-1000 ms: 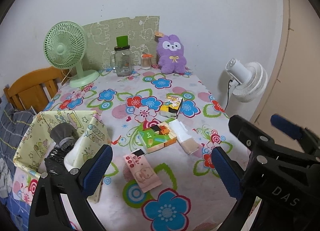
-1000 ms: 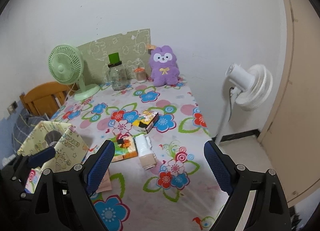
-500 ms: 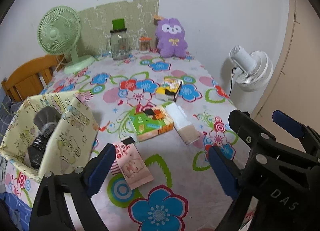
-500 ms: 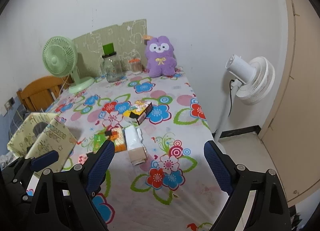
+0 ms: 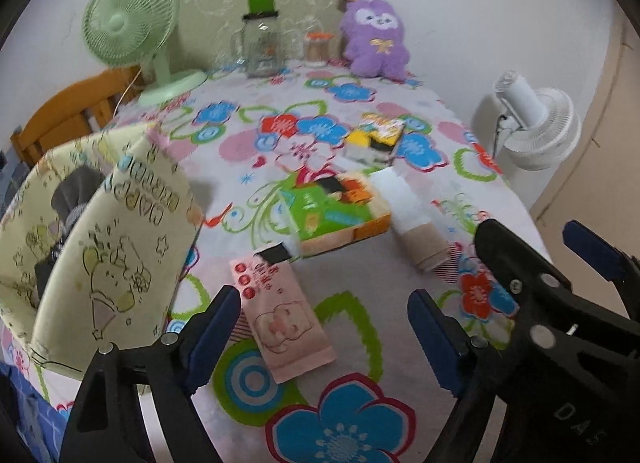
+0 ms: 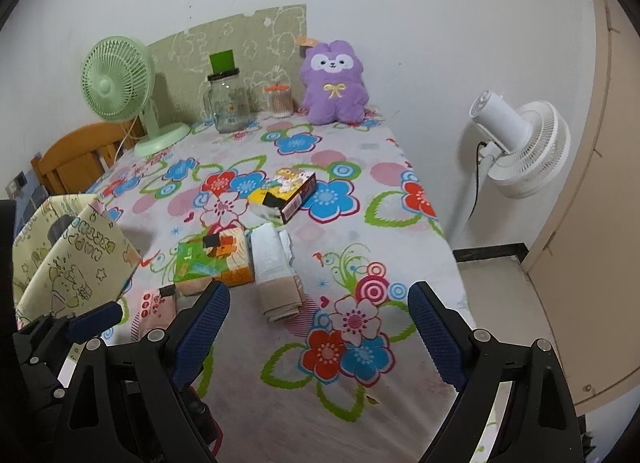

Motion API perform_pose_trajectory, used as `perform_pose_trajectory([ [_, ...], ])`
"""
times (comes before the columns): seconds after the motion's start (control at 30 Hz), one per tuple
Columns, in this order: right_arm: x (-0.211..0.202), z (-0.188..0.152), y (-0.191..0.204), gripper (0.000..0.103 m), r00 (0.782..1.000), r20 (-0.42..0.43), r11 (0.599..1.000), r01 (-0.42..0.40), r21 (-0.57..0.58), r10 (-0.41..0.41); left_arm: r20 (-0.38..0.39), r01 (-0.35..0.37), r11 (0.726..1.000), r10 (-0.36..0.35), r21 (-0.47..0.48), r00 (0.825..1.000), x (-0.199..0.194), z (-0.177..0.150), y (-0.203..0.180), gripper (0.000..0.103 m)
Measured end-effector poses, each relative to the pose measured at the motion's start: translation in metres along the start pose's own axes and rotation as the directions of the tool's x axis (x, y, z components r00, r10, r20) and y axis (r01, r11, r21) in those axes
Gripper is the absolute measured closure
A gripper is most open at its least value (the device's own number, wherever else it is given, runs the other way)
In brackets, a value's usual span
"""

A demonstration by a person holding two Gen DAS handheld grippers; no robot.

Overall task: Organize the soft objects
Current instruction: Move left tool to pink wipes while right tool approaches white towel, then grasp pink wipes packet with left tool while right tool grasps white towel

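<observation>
Left gripper (image 5: 324, 335) open above pink packet (image 5: 282, 323); bin (image 5: 100, 263) apparently holds socks.

Left wrist view: low and close over the near end of the flowered surface (image 5: 352, 263), facing its far wall, pink packet (image 5: 286, 315) just ahead. Right wrist view: higher, further back and to the right, facing the same way, white standing fan (image 6: 520, 147) and floor included. Shared: green box (image 5: 336, 211), yellow fabric bin (image 6: 72, 251), purple plush (image 6: 335, 83), green fan (image 5: 128, 23).
</observation>
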State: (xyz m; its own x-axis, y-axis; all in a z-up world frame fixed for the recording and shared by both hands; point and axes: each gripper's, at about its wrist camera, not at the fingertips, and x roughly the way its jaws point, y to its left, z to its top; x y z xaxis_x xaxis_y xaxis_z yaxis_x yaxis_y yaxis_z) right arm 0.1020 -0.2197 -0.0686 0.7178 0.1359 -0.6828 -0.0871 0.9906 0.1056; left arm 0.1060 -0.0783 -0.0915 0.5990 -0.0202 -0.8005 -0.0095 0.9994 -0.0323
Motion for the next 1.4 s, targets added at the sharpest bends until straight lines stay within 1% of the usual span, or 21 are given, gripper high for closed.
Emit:
perform_pose_trajectory([
  [0.13, 0.01, -0.002, 0.004, 0.01, 1.0, -0.017, 1.0, -0.014, -0.005, 0.014, -0.02, -0.022, 0.999, 0.021, -0.045, 1.0, 0.009, -0.003, 0.007, 0.017],
  [0.23, 0.017, -0.003, 0.006, 0.01, 0.999, -0.034, 1.0, -0.022, -0.011, 0.022, -0.04, -0.032, 0.998, 0.03, -0.054, 0.999, 0.016, -0.004, 0.01, 0.017],
  [0.43, 0.032, -0.005, 0.01, 0.01, 0.998, -0.065, 1.0, -0.022, -0.021, 0.021, -0.086, -0.05, 0.997, 0.045, -0.066, 0.995, 0.031, -0.005, 0.014, 0.022],
  [0.63, 0.042, -0.004, 0.013, 0.01, 0.996, -0.083, 0.999, -0.036, -0.017, 0.034, -0.067, -0.064, 0.996, 0.06, -0.057, 0.996, 0.035, -0.004, 0.016, 0.024],
  [0.77, 0.046, -0.001, 0.015, 0.01, 0.996, -0.084, 0.999, -0.026, -0.02, 0.024, -0.067, -0.049, 0.998, 0.047, -0.041, 0.997, 0.035, -0.002, 0.014, 0.033],
  [0.83, 0.049, 0.0, 0.017, 0.01, 0.996, -0.088, 0.999, -0.026, -0.026, 0.023, -0.06, -0.042, 0.999, 0.04, -0.032, 0.997, 0.034, 0.0, 0.014, 0.04],
  [0.9, 0.051, 0.001, 0.018, 0.01, 0.996, -0.09, 0.999, -0.026, -0.029, 0.023, -0.053, -0.028, 1.0, 0.027, -0.014, 0.998, 0.034, 0.001, 0.013, 0.054],
  [0.97, 0.054, 0.002, 0.019, 0.01, 0.995, -0.095, 0.999, -0.028, -0.03, 0.026, -0.051, -0.019, 1.0, 0.019, 0.0, 0.999, 0.034, 0.003, 0.011, 0.06],
  [1.07, 0.058, 0.003, 0.022, 0.01, 0.995, -0.102, 0.999, -0.021, -0.046, 0.016, -0.031, -0.05, 0.998, 0.051, 0.023, 0.998, 0.035, 0.004, 0.009, 0.061],
  [1.13, 0.061, 0.004, 0.024, 0.01, 0.994, -0.108, 0.998, -0.02, -0.059, 0.014, -0.028, -0.057, 0.998, 0.058, 0.039, 0.998, 0.036, 0.005, 0.008, 0.061],
  [1.4, 0.072, 0.011, 0.025, 0.011, 0.994, -0.113, 0.997, -0.008, -0.081, -0.001, -0.035, -0.055, 0.998, 0.057, 0.035, 0.998, 0.041, 0.012, 0.013, 0.061],
])
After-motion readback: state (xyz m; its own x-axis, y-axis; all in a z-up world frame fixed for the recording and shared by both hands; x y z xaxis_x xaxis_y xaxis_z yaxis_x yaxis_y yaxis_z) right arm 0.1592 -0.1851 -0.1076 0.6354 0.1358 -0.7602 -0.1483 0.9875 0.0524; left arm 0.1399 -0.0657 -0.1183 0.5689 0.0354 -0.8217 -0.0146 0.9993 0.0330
